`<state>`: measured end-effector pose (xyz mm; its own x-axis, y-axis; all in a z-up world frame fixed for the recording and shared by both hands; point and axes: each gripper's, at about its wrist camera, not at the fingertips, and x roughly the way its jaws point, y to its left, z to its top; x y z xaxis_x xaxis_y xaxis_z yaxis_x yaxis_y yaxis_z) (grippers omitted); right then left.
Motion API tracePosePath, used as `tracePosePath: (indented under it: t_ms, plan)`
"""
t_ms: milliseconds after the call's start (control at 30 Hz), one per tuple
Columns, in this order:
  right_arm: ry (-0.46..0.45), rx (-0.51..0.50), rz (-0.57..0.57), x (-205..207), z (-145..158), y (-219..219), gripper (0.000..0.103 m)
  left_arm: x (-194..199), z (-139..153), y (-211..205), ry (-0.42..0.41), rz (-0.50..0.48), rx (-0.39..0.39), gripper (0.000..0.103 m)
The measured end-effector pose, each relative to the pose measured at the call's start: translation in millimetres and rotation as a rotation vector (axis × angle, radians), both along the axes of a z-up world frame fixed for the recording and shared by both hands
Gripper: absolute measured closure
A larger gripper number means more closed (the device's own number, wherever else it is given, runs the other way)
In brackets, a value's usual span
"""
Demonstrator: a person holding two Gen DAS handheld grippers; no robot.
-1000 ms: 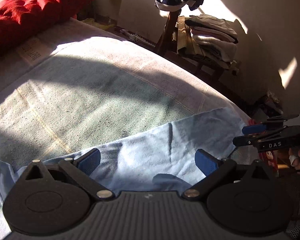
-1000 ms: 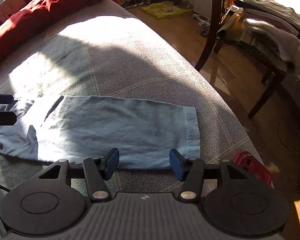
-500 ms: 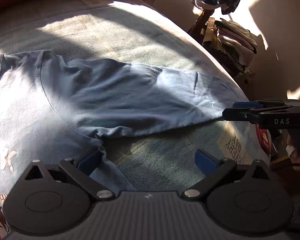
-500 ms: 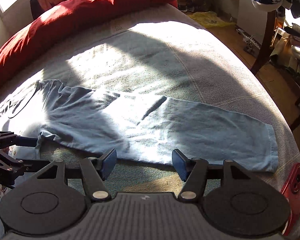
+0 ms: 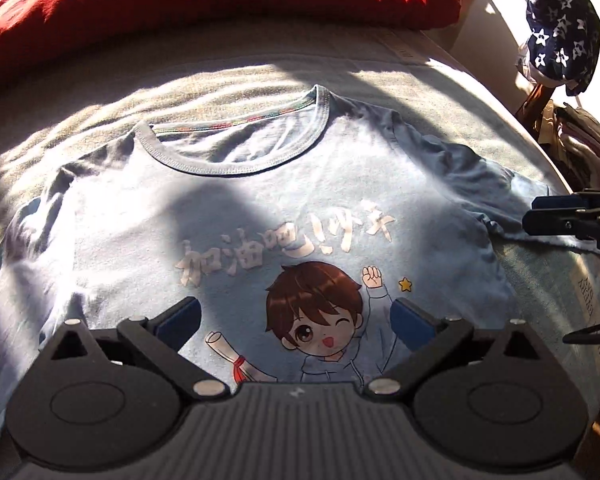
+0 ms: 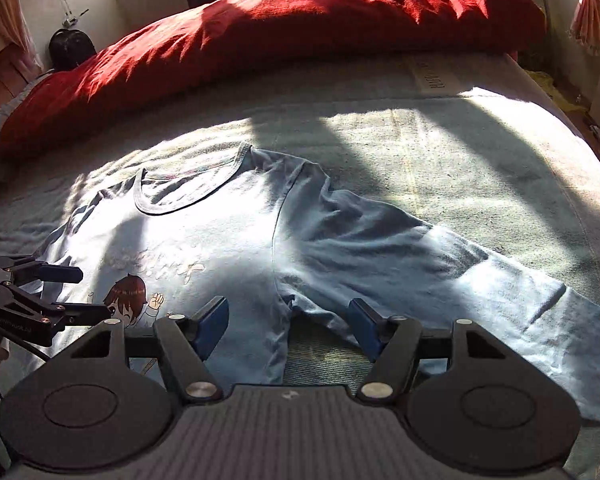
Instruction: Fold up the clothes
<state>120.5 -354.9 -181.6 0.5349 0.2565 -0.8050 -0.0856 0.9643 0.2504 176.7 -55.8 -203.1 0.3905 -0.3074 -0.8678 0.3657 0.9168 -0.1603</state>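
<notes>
My left gripper (image 5: 296,320) is wide open over the shirt (image 5: 260,208), flat on the bed (image 6: 480,152) (picture up). My right gripper (image 6: 288,326) is opening, empty, by the sleeve (image 6: 460,276); a sloppy grab might bunch it

Harsh window sunlight, deep shadows, fisheye-bent edges.

The left wrist view looks steeply down from close above the shirt's chest print (image 5: 316,312), facing twelve o'clock toward the red duvet (image 5: 204,4). The right wrist view sits just as near over the armpit and long sleeve (image 6: 440,268), facing the same way. Both share the collar, the bed (image 6: 480,152) and duvet; each catches the other gripper at its edge.
</notes>
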Motion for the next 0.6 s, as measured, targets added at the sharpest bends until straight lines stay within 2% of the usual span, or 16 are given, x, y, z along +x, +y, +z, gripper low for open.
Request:
tracePosePath:
  t_ms: [167, 267, 500, 600]
  plan:
    - [0.06, -0.034, 0.077, 20, -34, 62, 0.032, -18, -23, 40, 0.046, 0.053, -0.008, 0.003]
    - [0.106, -0.095, 0.07, 6, -46, 73, 0.031, -49, -22, 58, 0.052, 0.04, 0.005, 0.003]
    - [0.156, -0.167, 0.11, -36, -59, 91, 0.0, -110, -21, 86, 0.105, -0.012, 0.036, 0.003]
    - [0.16, -0.205, 0.093, -35, -64, 98, 0.0, -119, -15, 89, 0.086, -0.04, 0.048, 0.003]
